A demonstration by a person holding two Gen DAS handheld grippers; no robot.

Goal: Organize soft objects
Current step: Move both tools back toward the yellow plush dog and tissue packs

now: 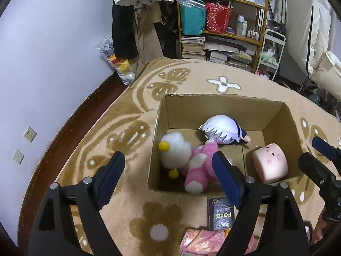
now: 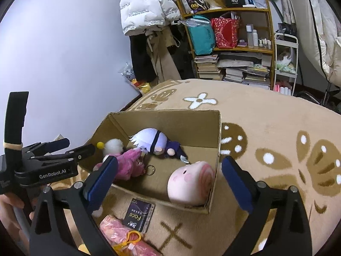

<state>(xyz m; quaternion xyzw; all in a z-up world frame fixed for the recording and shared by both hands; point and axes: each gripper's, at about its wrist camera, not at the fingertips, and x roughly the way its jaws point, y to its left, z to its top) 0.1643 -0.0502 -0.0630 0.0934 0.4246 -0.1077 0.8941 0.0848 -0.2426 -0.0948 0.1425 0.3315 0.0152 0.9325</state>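
An open cardboard box (image 1: 223,104) (image 2: 166,119) stands on the rug. Inside lie a white fluffy toy with yellow pompoms (image 1: 175,149) (image 2: 113,145), a pink plush (image 1: 199,168) (image 2: 130,162), a purple-haired doll (image 1: 223,132) (image 2: 153,141) and a pale pink pig-face cushion (image 1: 270,162) (image 2: 190,183). My left gripper (image 1: 168,181) is open and empty above the box's near left corner. My right gripper (image 2: 168,181) is open and empty above the box's near edge by the pig cushion; it also shows in the left wrist view (image 1: 319,155).
A dark "Face" packet (image 1: 220,215) (image 2: 139,215) and a pink wrapped bundle (image 1: 202,241) (image 2: 125,239) lie on the beige patterned rug (image 2: 277,138) in front of the box. A crowded shelf (image 1: 223,21) and hanging clothes (image 2: 149,10) stand behind.
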